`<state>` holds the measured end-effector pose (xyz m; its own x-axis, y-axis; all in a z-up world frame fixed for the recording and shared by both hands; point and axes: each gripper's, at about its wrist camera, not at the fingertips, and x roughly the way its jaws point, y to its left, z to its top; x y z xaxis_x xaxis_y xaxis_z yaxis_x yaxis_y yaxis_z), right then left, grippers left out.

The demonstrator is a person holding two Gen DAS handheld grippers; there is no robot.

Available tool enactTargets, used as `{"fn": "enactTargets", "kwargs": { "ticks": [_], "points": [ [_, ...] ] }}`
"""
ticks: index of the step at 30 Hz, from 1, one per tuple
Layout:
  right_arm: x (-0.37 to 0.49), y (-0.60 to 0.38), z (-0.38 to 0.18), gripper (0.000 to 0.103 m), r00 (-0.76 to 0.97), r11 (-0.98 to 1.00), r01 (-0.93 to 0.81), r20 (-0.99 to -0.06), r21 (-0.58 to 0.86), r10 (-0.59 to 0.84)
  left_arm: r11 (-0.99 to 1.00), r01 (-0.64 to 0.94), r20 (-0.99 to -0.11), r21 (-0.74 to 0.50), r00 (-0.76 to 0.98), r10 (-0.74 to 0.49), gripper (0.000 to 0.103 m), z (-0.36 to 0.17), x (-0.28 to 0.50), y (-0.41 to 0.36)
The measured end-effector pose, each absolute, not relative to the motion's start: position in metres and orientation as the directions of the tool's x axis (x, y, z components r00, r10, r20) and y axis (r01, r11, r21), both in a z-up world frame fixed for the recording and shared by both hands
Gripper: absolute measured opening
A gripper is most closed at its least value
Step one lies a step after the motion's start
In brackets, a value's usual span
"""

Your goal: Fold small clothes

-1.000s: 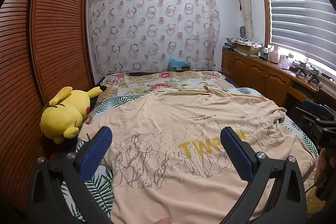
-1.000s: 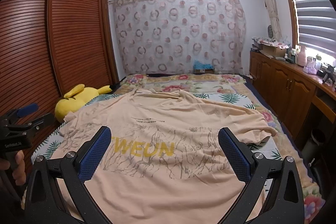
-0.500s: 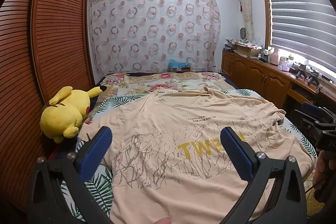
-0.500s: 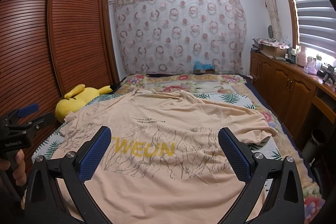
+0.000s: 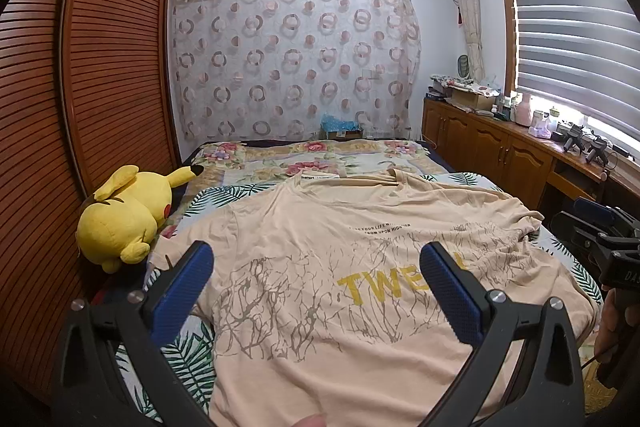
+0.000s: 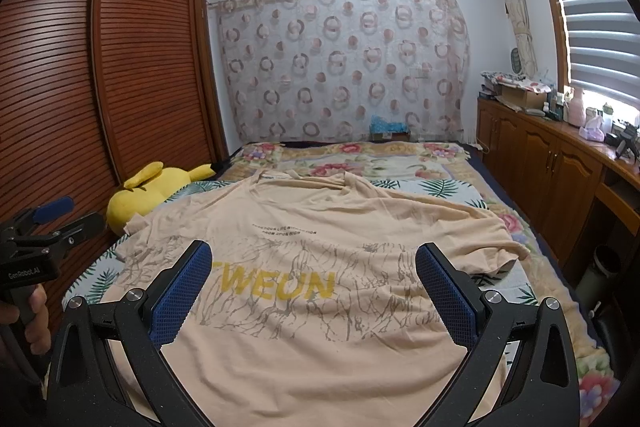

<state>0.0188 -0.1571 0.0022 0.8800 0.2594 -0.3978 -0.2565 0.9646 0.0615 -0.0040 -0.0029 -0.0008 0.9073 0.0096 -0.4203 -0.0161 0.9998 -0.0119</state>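
- Currently spread face-up across bed (image 5: 320, 163): beige T-shirt (image 5: 320, 259), collar far, hem near, right sleeve rumpled.
- Left gripper (image 5: 316, 275) released, jaws wide, hovering above left half, holding nothing.
- Right gripper (image 6: 314, 277) likewise spread, empty, above printed chest.
- Judged light, limp, creasing readily; not fragile.
- Best pinched at sleeve edges or hem corners.
- Yellow plush toy (image 5: 124, 215) beside left sleeve, apparently clear.

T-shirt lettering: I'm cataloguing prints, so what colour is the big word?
Yellow, on the beige T-shirt; the lettering shows best in the right wrist view.
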Motion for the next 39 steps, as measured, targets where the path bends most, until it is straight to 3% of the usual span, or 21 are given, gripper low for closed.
{"fn": "enactTargets", "kwargs": {
  "ticks": [39],
  "points": [
    [0.023,-0.127,0.005,0.103,0.867,0.958,-0.278,-0.411,0.075,0.283,1.000,-0.024,-0.435,-0.019,0.900,0.013,0.103,-0.003,-0.001,0.007]
  ]
}}
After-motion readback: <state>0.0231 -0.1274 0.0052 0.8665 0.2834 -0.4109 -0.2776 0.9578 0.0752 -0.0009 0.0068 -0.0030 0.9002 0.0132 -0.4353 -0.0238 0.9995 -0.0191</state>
